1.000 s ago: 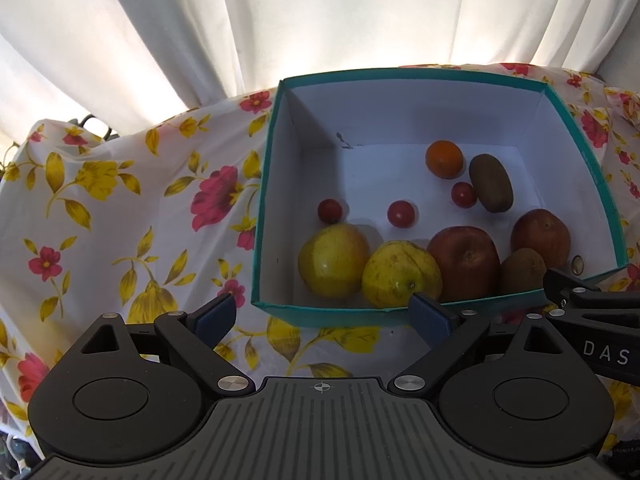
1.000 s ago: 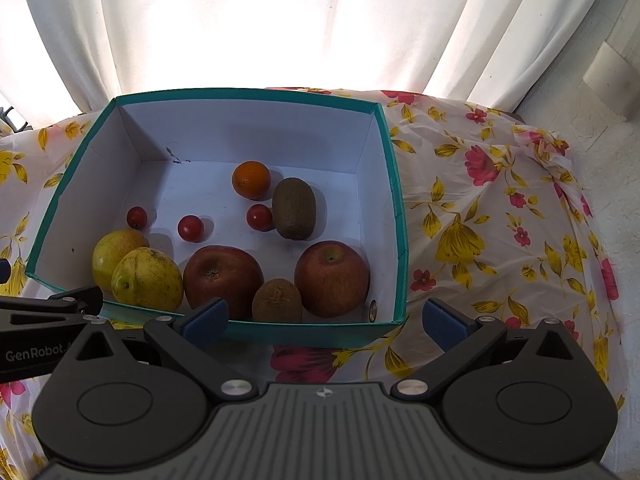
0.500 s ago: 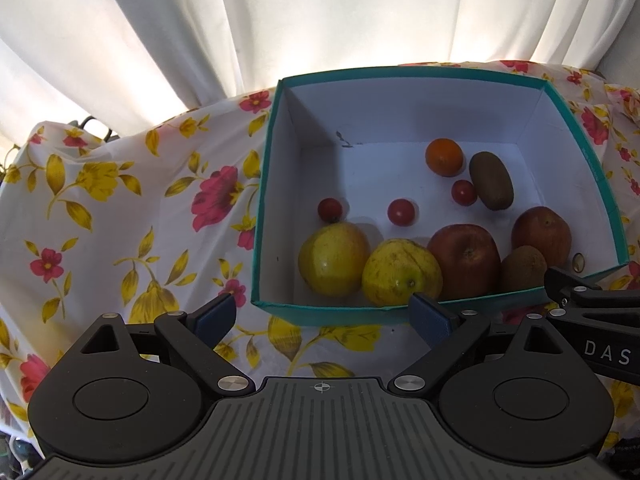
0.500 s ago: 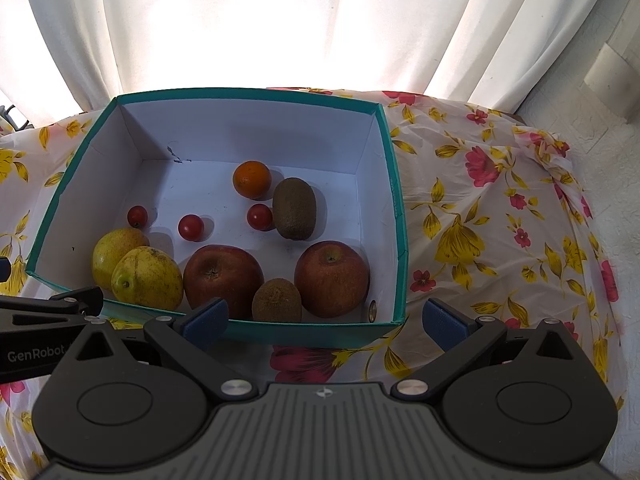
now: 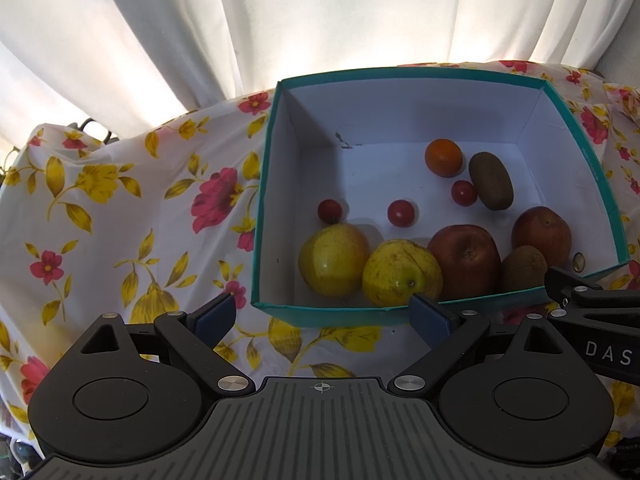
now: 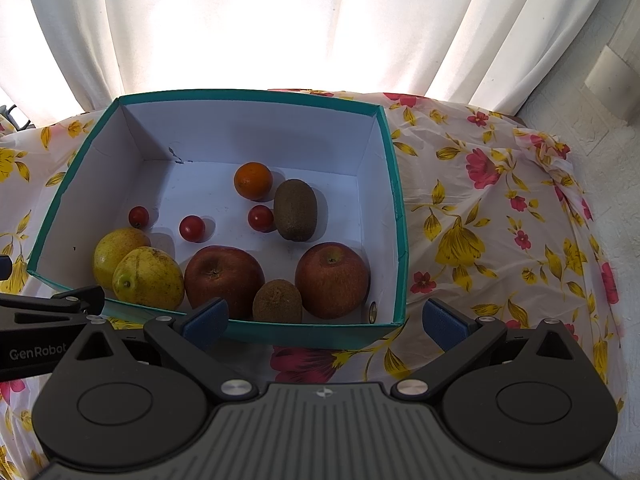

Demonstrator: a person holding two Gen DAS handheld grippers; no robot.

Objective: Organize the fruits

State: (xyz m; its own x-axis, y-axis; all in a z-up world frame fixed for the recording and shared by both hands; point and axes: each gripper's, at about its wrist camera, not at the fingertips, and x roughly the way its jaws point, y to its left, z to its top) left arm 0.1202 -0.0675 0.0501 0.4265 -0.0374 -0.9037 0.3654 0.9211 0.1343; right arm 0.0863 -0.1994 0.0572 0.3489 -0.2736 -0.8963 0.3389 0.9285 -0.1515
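Right wrist view is showing the teal box (image 6: 396, 208) sitting just ahead of the right gripper (image 6: 326, 322), whose fingers are spreading wide, released and carrying nothing. Running left to right ahead of it are lying two yellow pears (image 6: 148, 278), two red apples (image 6: 224, 276) with a kiwi (image 6: 278, 302) between, and further off three cherry tomatoes (image 6: 192, 228), an orange (image 6: 253, 180) and another kiwi (image 6: 296, 210). Left gripper (image 5: 322, 318) is likewise gaping, empty. All fruit is resting inside; whether sorting is ending or starting is unclear.
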